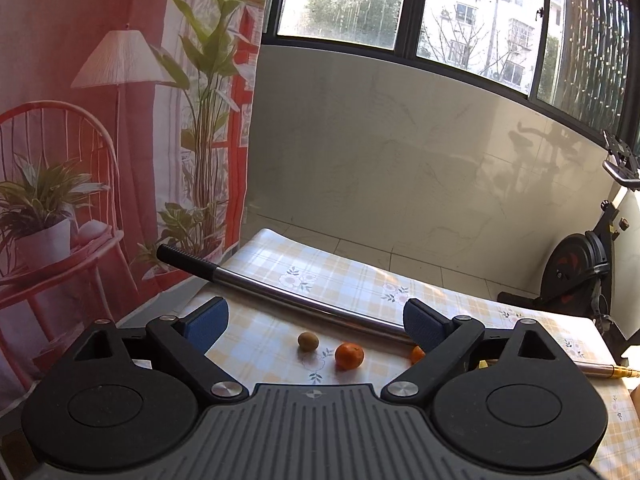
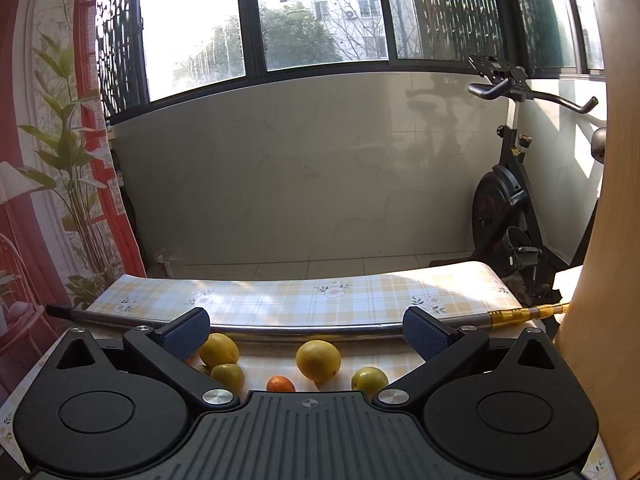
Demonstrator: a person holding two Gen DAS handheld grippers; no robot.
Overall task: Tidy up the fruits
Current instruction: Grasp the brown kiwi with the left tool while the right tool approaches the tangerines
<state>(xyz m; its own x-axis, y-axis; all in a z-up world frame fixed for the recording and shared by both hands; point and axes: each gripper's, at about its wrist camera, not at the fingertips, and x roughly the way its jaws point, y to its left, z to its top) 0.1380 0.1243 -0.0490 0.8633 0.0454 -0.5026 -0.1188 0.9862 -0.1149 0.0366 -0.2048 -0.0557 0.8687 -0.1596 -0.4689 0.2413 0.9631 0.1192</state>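
Nothing looks sorted yet: every fruit lies loose on the checked tabletop (image 1: 352, 276), on the near side of a long metal rod (image 1: 288, 300) that runs across it from the left edge to the right, and no bowl or tray for them is in view.

From the left wrist view, going left to right, a kiwi (image 1: 308, 341) sits just beside a small orange (image 1: 349, 356), apart from it, and a second orange (image 1: 417, 355) is half hidden behind the right finger. The left tool (image 1: 316, 326) hangs over these with its jaws wide and nothing between the pads; it is tilted down toward the tabletop, the kiwi and first orange lying ahead between its fingers.

From the right wrist view, left to right: a large lemon (image 2: 219, 350) with a smaller yellow-green fruit (image 2: 228, 376) touching its near side, a small tangerine (image 2: 281, 384), another big lemon (image 2: 318, 360), and a yellow-green fruit (image 2: 370, 380). The right tool (image 2: 306, 336) is also spread wide and empty, pitched down over this cluster.

My judgement: the sorting is at its very start, both tools approaching, no fruit grasped.
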